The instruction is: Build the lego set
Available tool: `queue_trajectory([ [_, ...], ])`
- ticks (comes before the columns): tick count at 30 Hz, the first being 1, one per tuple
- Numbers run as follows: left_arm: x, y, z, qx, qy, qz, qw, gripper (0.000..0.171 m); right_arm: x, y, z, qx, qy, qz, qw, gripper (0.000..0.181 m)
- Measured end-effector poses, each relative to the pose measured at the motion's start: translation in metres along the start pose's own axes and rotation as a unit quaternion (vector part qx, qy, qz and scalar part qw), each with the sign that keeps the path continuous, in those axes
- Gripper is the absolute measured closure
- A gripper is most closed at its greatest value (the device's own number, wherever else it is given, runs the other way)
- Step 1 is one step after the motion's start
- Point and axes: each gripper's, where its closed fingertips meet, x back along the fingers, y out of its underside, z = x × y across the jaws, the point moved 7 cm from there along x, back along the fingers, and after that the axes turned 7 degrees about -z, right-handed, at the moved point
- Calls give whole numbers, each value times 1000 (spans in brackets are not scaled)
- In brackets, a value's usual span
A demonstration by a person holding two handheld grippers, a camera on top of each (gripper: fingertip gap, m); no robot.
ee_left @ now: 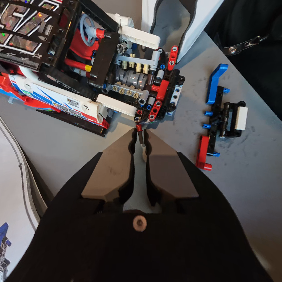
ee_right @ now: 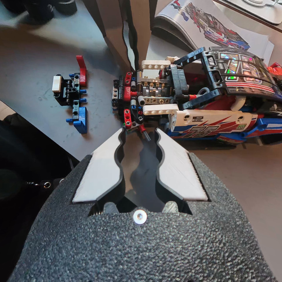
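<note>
A red, white and blue Lego race car (ee_left: 61, 94) lies on the grey table (ee_left: 76, 152) with its open engine front toward both grippers. My left gripper (ee_left: 140, 132) is shut on a dark axle (ee_left: 140, 138) with a red bush that sticks out of the car's front corner. My right gripper (ee_right: 139, 129) is open at the opposite front corner of the car (ee_right: 213, 120). A second dark axle (ee_right: 146, 135) with a red bush lies between its white fingertips, untouched. A loose black bumper assembly (ee_left: 219, 119) with blue and red panels lies apart from the car's front (ee_right: 73, 91).
The instruction booklet (ee_right: 198, 26) lies open behind the car and shows at the left edge of the left wrist view (ee_left: 12, 167). A person in dark clothing (ee_left: 251, 38) sits at the table's edge beyond the loose assembly. Bare table surrounds the loose assembly. The tips of one gripper are about 9 cm away from the tips of the other.
</note>
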Motion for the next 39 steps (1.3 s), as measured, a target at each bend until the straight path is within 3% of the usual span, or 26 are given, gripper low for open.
queue_trajectory([
  [4, 1, -2, 19, -33, 12, -4, 999, 166, 5, 4, -11, 29, -18, -2, 999, 151],
  [12, 2, -7, 24, -102, 35, -42, 993, 165, 12, 6, -33, -1, 61, -8, 998, 153],
  [17, 5, -3, 25, -79, 50, -52, 994, 154, 19, 6, -37, -3, 74, -6, 997, 152],
  [21, 10, 3, 29, -56, 22, -57, 997, 144, 35, 6, -29, -1, 64, 11, 998, 148],
  [25, 35, 10, 34, -5, -23, -44, 999, 134, 51, 15, -1, -21, 64, 14, 998, 144],
  [29, 59, 9, 58, 49, -44, 6, 998, 126, 55, 24, 33, -105, 28, 21, 994, 136],
  [32, 54, 18, 73, 97, -65, -4, 993, 123, 46, 24, 44, -140, -28, 31, 989, 132],
  [36, 35, 29, 80, 165, -52, 2, 985, 125, 34, 24, 50, -108, -39, 5, 993, 130],
  [39, 25, 30, 85, 168, -37, 1, 985, 125, 28, 20, 48, -78, -57, -17, 995, 128],
])
